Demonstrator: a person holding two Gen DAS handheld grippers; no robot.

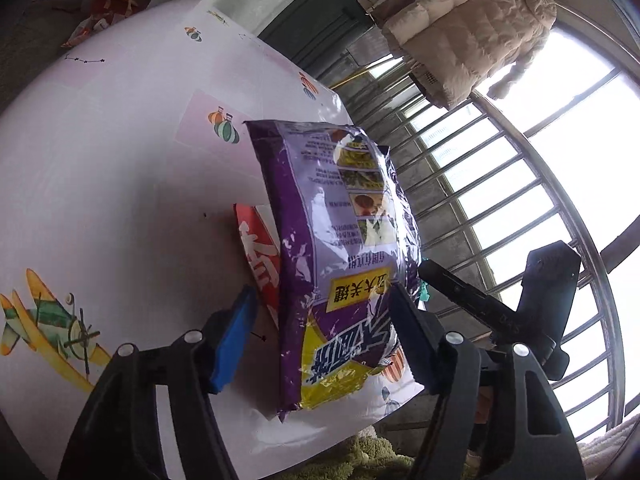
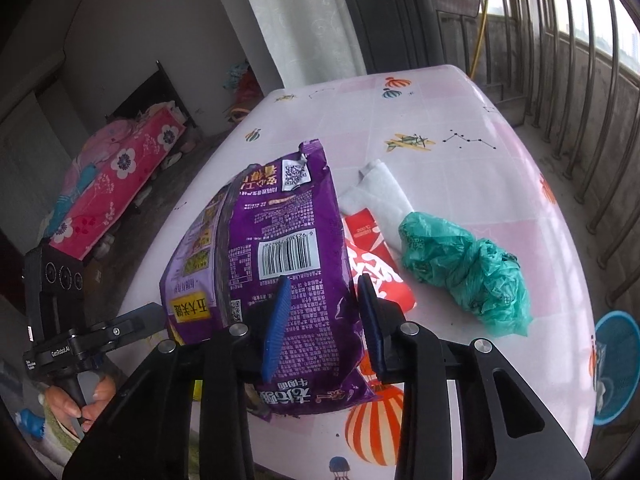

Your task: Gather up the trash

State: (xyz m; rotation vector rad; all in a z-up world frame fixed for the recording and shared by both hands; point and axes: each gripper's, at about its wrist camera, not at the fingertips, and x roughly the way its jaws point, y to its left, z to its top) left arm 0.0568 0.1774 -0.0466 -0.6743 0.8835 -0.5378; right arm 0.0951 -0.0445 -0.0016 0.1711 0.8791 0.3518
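Observation:
A purple snack bag (image 1: 336, 264) stands on edge on the pink table (image 1: 120, 168). My left gripper (image 1: 320, 332) is open, its blue pads on either side of the bag's lower part. In the right wrist view the same bag (image 2: 276, 264) sits between the blue pads of my right gripper (image 2: 324, 320), which is open around its lower half. A red wrapper (image 2: 372, 264) lies behind the bag and also shows in the left wrist view (image 1: 260, 256). A crumpled green plastic bag (image 2: 464, 268) and a white tissue (image 2: 380, 196) lie to the right.
A blue basket (image 2: 616, 368) stands off the table's right edge. Window bars (image 2: 580, 92) run along the right. A bed with a pink floral cover (image 2: 116, 188) is at the left. A beige coat (image 1: 468, 28) hangs by the window.

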